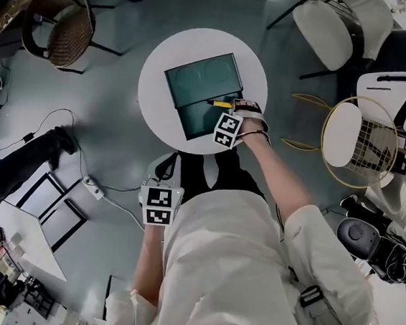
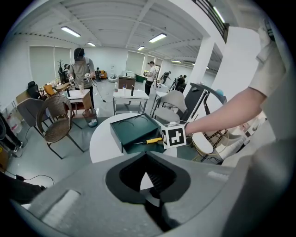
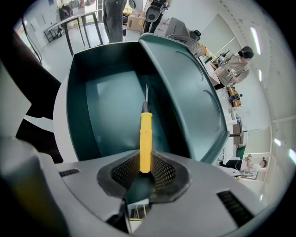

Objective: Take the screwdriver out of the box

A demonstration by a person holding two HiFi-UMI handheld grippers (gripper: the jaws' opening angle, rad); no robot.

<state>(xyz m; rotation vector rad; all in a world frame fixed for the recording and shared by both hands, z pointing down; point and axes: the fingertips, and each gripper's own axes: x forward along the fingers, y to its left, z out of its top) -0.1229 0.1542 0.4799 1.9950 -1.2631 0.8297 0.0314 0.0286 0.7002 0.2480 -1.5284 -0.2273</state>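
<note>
Head view: the right gripper (image 1: 226, 110) reaches into the open green box (image 1: 193, 121) on the round white table (image 1: 156, 113). It meets the yellow-handled screwdriver (image 1: 218, 103) there. The left gripper (image 1: 164, 179) hangs off the table, near the person's lap.

Left gripper view: its jaws are together, with nothing between them.

Right gripper view: the pads clamp the screwdriver's yellow handle. The shaft points into the box, beside the raised lid (image 3: 194, 92).

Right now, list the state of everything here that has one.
box: open, lid swung back.
screwdriver: inside the box, yellow handle gripped.
right gripper: closed on the screwdriver's handle.
left gripper: shut, empty.
</note>
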